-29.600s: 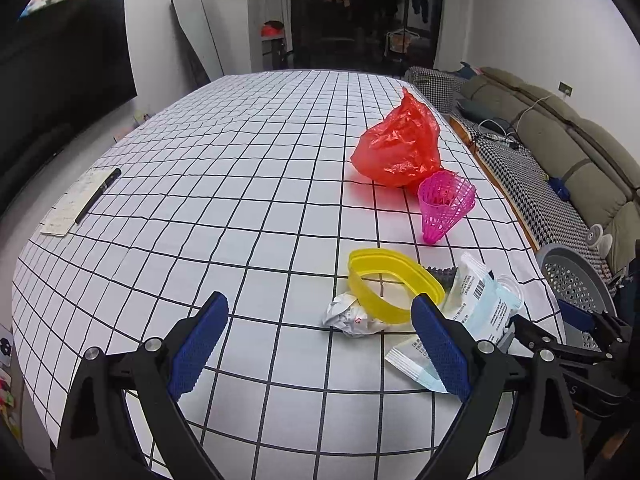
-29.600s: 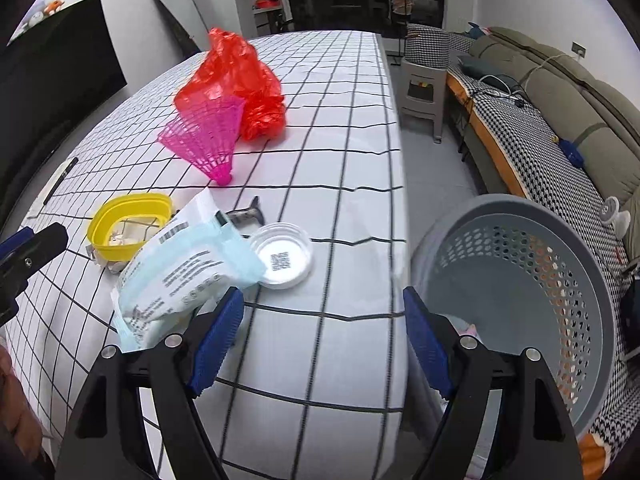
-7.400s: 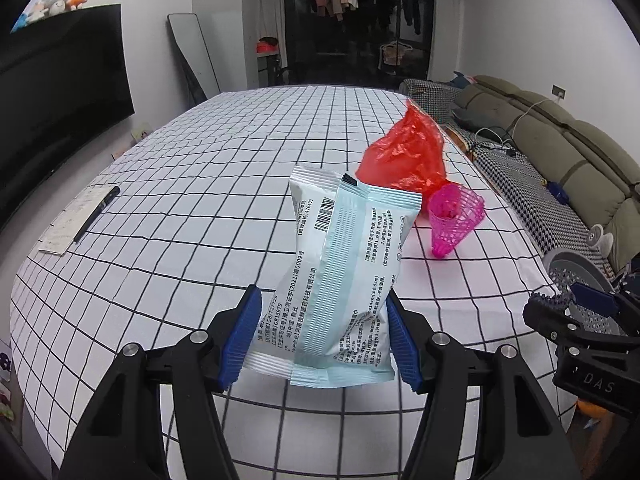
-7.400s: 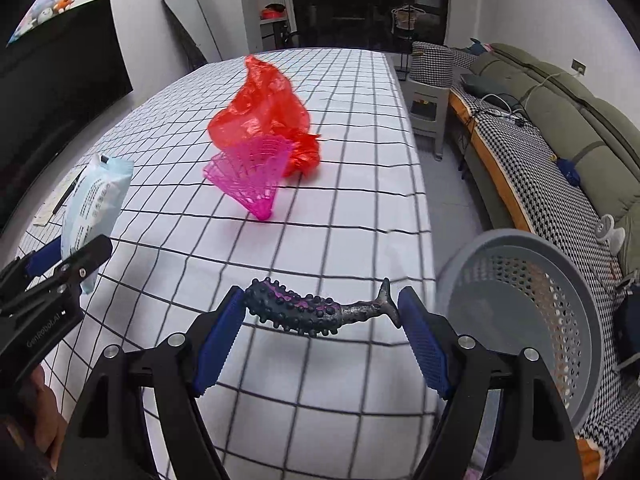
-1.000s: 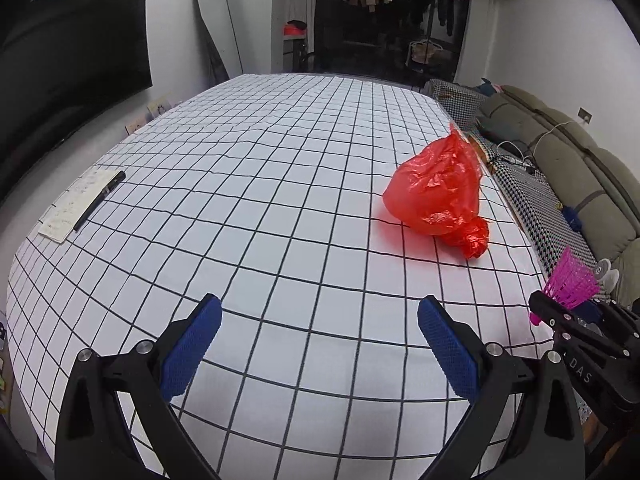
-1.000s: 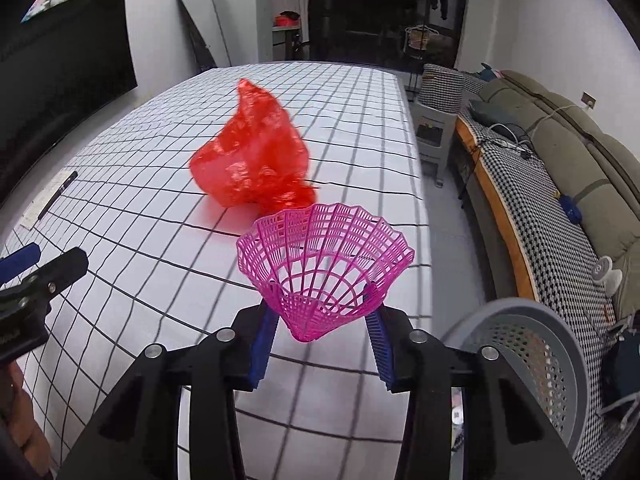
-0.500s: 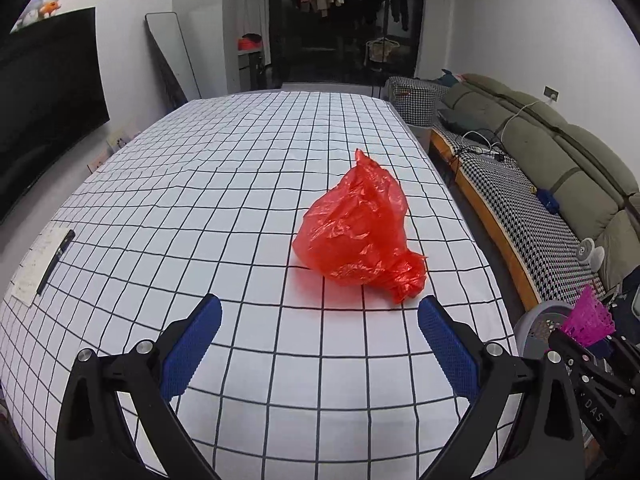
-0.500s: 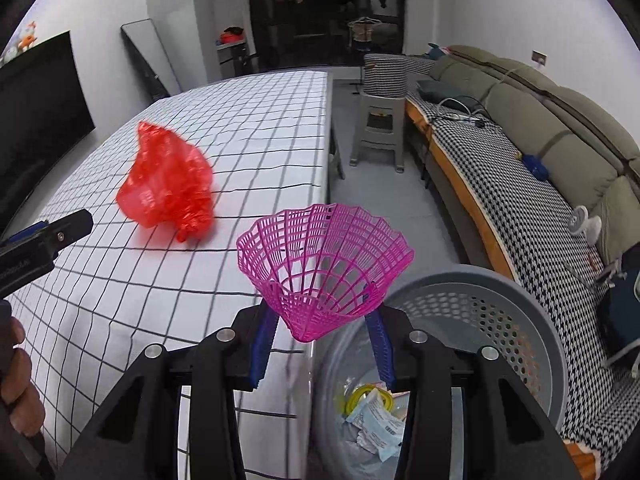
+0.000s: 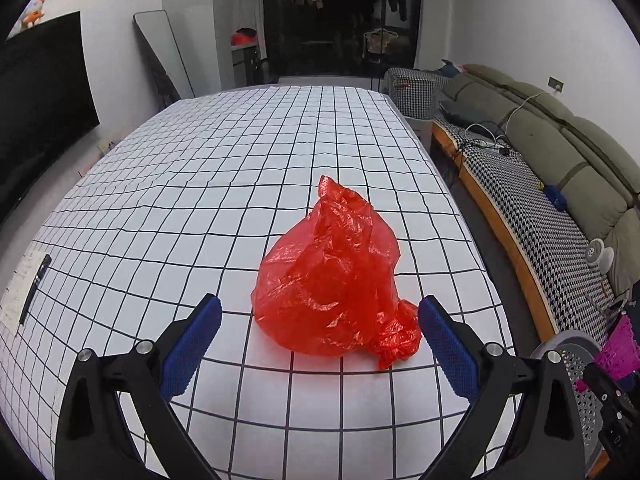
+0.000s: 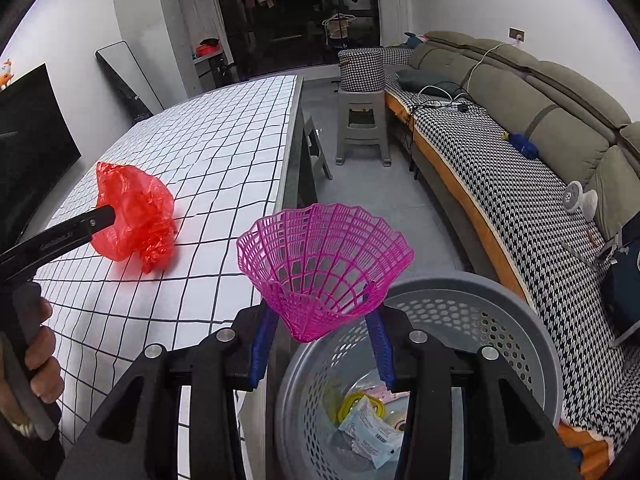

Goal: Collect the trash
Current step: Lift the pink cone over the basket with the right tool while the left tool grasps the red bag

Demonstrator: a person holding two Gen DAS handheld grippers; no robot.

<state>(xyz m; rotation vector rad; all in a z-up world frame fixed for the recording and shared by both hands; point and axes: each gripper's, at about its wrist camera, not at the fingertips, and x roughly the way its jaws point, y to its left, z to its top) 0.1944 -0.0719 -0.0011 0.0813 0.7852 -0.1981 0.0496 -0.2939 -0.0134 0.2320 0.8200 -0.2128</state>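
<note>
The right tongs (image 10: 322,354) are pinching a pink net cone (image 10: 324,270) near its narrow bottom. The cone hangs with its wide mouth up, right above the open top of the gray bin (image 10: 476,292). Down in the bin lie a yellow ring (image 10: 358,402) and a pale blue packet (image 10: 370,428).

The left tongs (image 9: 320,344) are spread wide and hold nothing. They sit low over the worktop (image 9: 224,168), one on each side of the red bag (image 9: 332,276), but not touching it.

The step now looks like dropping the cone in. To do it well, keep the cone over the middle of the bin, not the rim, then let the tongs spread so it falls straight down. The cone is light and springy, so it may bounce if it hits the edge.

The red bag looks like the last trash on the worktop. It is soft and crinkly. Squeeze it where the plastic is bunched thick, or it may slip out.
</note>
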